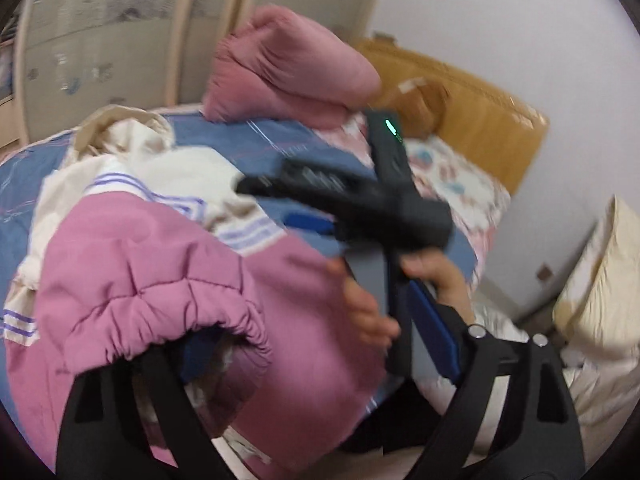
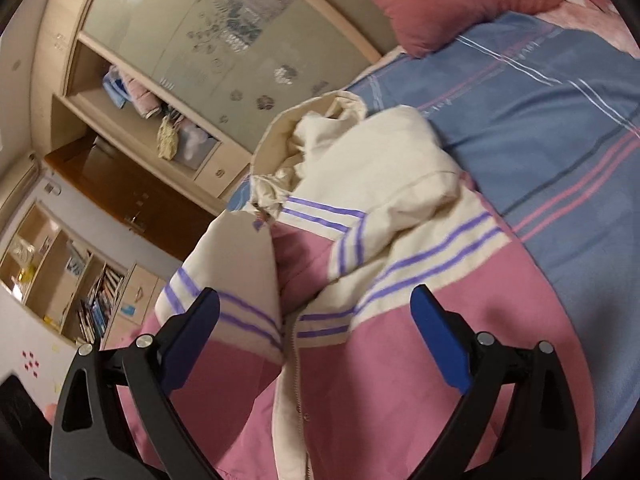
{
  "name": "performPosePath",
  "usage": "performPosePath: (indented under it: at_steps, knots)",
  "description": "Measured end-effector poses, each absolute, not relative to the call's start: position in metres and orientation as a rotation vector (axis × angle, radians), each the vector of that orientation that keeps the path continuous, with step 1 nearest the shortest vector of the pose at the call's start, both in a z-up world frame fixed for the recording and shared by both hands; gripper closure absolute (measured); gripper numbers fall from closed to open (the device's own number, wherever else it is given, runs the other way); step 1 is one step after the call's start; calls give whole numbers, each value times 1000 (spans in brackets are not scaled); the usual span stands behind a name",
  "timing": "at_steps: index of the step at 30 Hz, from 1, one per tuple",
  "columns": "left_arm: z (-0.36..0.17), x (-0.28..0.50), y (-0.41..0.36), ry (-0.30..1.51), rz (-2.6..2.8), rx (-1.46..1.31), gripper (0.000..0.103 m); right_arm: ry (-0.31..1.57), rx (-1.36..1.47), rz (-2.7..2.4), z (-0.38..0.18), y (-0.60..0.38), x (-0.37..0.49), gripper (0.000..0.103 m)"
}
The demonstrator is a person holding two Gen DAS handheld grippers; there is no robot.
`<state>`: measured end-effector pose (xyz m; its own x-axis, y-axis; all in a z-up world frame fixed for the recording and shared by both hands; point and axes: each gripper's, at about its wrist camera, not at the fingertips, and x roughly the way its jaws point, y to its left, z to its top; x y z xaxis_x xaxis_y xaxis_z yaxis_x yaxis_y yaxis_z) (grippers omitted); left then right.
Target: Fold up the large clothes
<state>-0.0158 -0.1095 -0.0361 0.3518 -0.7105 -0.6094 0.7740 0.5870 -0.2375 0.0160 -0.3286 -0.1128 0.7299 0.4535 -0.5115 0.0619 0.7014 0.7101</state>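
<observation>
I observe the pink and cream jacket [image 2: 400,280] lying crumpled on the blue striped bedspread [image 2: 540,120], hood end toward the wardrobe [image 2: 200,60]. My right gripper [image 2: 316,344] hangs just above the jacket's zipper front, jaws spread wide, nothing between the blue pads [image 2: 440,340]. From the left wrist view, the left gripper [image 1: 304,344] has a gathered pink cuff [image 1: 168,304] draped over its left finger; its blue pad [image 1: 432,328] stands apart, and I cannot tell whether it grips the cloth. A pink pillow [image 1: 288,68] rests at the bed's far end.
</observation>
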Motion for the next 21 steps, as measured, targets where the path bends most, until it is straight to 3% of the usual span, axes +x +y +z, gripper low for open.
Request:
performPosePath:
  at_steps: [6, 12, 14, 16, 18, 21]
  knots:
    - [-70, 11, -87, 857, -970, 1, 12, 897, 737, 536, -115, -302, 16, 7]
    - [-73, -3, -66, 828, -1016, 0, 12, 1070, 686, 771, -114, -240, 46, 7]
    - [-75, -7, -63, 821, -1006, 10, 12, 1089, 666, 842, -115, -219, 53, 31]
    - [-74, -8, -54, 825, -985, 5, 12, 1113, 642, 816, -116, -210, 58, 89]
    - [-75, -6, -48, 833, -954, 2, 12, 1130, 652, 802, -119, -206, 63, 95]
    - [-71, -10, -30, 819, -957, -8, 12, 1054, 677, 745, -108, -221, 73, 96]
